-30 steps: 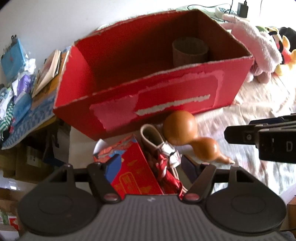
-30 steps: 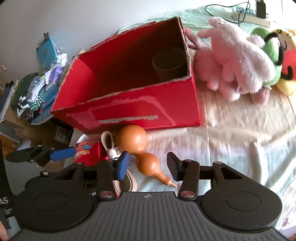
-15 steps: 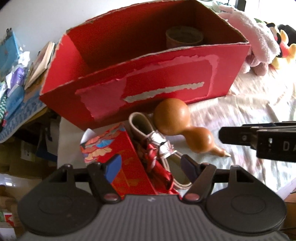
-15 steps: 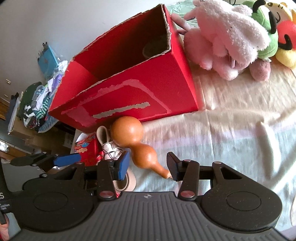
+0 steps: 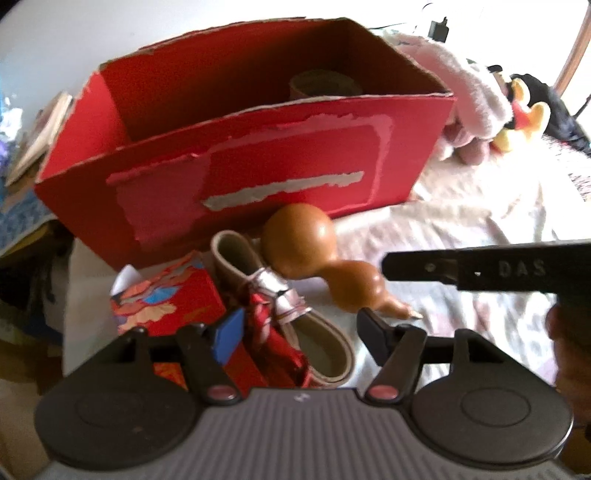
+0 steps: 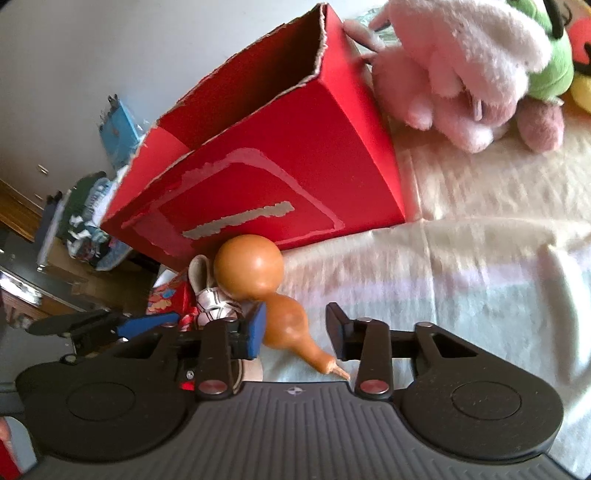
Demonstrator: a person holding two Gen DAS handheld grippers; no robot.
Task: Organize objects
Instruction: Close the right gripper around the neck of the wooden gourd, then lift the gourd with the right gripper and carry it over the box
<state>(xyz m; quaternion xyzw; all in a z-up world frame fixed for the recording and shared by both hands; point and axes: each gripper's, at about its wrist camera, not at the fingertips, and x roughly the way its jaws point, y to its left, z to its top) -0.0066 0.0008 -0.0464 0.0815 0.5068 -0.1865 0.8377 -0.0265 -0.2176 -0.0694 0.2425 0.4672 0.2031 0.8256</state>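
Note:
A brown gourd (image 5: 299, 245) lies on the sheet in front of a torn red cardboard box (image 5: 258, 177). Left of the gourd lie a beige belt (image 5: 332, 350) wrapped with red cloth and a small red patterned box (image 5: 166, 299). My left gripper (image 5: 301, 330) hovers over the belt and cloth, its jaws closing slightly, pads not pressing. My right gripper (image 6: 295, 328) straddles the gourd's (image 6: 249, 266) smaller bulb. Its jaws are closing; the blue pad is against the gourd and the other finger stands apart. A brown cylinder (image 5: 325, 83) stands inside the box.
Plush toys, a pink one (image 6: 461, 74) foremost, lie right of the box (image 6: 277, 155) on the pale sheet (image 6: 480, 277). Clothes and books (image 6: 88, 221) are piled at the far left, beyond the bed's edge. A charger and cable (image 5: 437, 27) lie behind the box.
My right gripper has sunk toward the gourd and its jaws have narrowed around the smaller bulb. My left gripper has tipped further down over the belt and patterned box.

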